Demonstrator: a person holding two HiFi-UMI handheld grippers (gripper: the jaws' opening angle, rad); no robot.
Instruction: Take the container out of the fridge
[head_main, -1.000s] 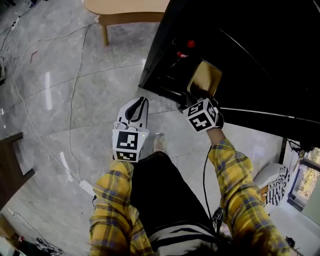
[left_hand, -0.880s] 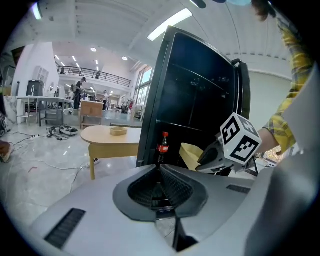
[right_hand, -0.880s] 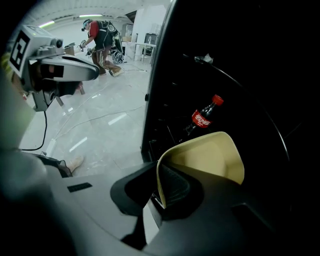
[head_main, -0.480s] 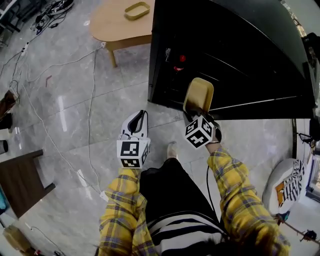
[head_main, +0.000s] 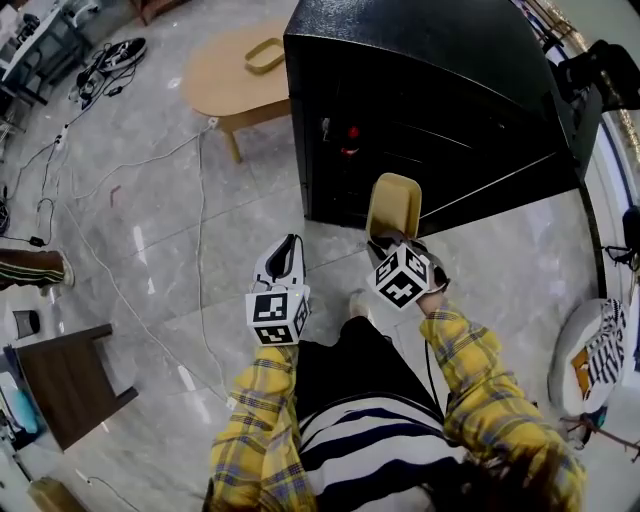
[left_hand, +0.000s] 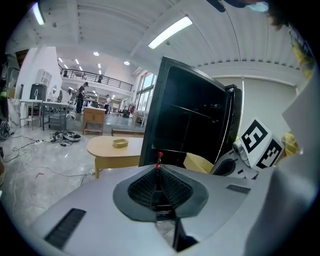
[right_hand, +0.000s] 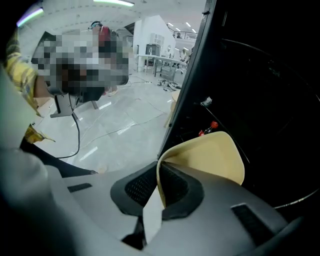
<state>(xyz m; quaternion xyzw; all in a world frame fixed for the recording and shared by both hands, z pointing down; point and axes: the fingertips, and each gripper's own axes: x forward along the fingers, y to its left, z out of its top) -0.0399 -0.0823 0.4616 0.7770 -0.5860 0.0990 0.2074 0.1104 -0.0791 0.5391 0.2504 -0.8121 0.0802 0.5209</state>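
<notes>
That yellowish plastic container (head_main: 393, 205) looks light, thin-walled and a bit bendy, so I'd guess pinching one side wall at the rim is plenty. It's hanging just outside the black fridge (head_main: 430, 90), in the right gripper (head_main: 386, 240). The right gripper view shows the wall clamped in the jaws, which the head view doesn't. The left gripper (head_main: 287, 248) is pressed together on nothing.

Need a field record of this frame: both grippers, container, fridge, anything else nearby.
left gripper: jaws together, empty
right gripper: shut on the container's rim
container: yellow, shallow, empty, held in front of the open fridge
fridge: black, open, dark inside
bottle: red-capped, inside the fridge
table: wooden, beside the fridge, carries a small tray
</notes>
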